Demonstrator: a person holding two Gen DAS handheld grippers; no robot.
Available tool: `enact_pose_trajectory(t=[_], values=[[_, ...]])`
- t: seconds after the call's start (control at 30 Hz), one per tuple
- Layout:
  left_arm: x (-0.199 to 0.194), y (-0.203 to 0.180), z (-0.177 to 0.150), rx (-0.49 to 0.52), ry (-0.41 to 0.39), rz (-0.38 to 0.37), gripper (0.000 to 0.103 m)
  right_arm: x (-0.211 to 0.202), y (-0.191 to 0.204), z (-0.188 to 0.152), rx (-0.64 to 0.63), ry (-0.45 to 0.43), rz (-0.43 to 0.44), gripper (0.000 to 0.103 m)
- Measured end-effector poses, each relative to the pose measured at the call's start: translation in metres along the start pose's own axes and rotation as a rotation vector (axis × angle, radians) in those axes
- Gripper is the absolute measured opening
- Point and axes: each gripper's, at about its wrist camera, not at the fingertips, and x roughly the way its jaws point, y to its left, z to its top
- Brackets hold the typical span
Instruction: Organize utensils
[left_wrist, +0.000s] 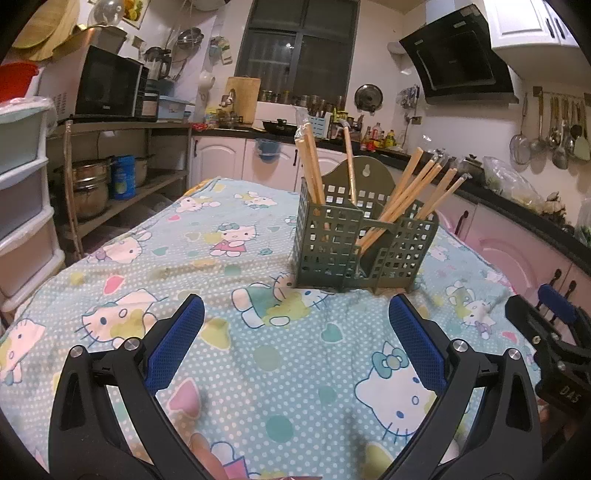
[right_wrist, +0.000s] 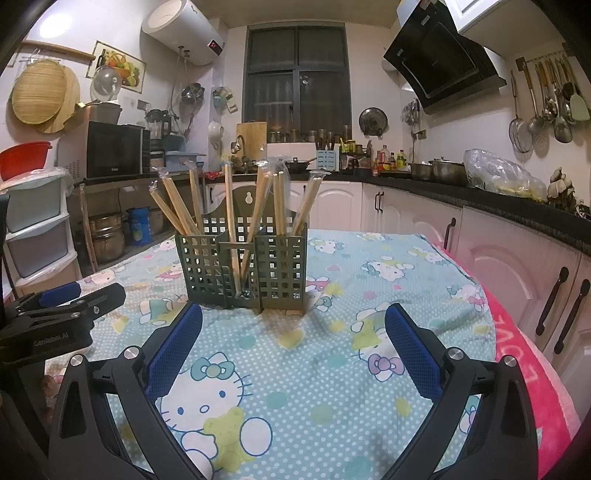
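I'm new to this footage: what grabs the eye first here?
A green perforated holder bristling with wrapped wooden chopsticks stands mid-table on a cartoon-cat tablecloth. Both the left gripper and right gripper hang open and empty before it.

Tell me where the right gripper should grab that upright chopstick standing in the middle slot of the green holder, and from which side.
Probably its bare upper shaft, above the green holder. The middle chopstick stands nearly upright and apart from the leaning ones, so the open right gripper could come in level from the front, fingers either side, then lift straight up.
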Motion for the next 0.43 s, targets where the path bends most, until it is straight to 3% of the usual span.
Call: enact_pose_trajectory(t=[0.07, 0.2, 0.3, 0.43], values=[[-0.003, 0.003, 0.0, -0.026, 0.005, -0.025, 0.092, 0.001, 0.0, -0.001, 0.0, 0.005, -0.001, 0.096], [0.008, 0.017, 0.012, -0.067, 0.118, -0.011, 0.092, 0.006, -0.01, 0.004, 0.009, 0.037, -0.014, 0.096], [0.026, 0.039, 0.027, -0.049, 0.197, 0.08, 0.092, 0.024, -0.042, 0.011, 0.059, 0.141, -0.096, 0.096], [0.063, 0.078, 0.04, 0.021, 0.275, 0.256, 0.092, 0.063, -0.096, 0.007, 0.079, 0.365, -0.268, 0.096]])
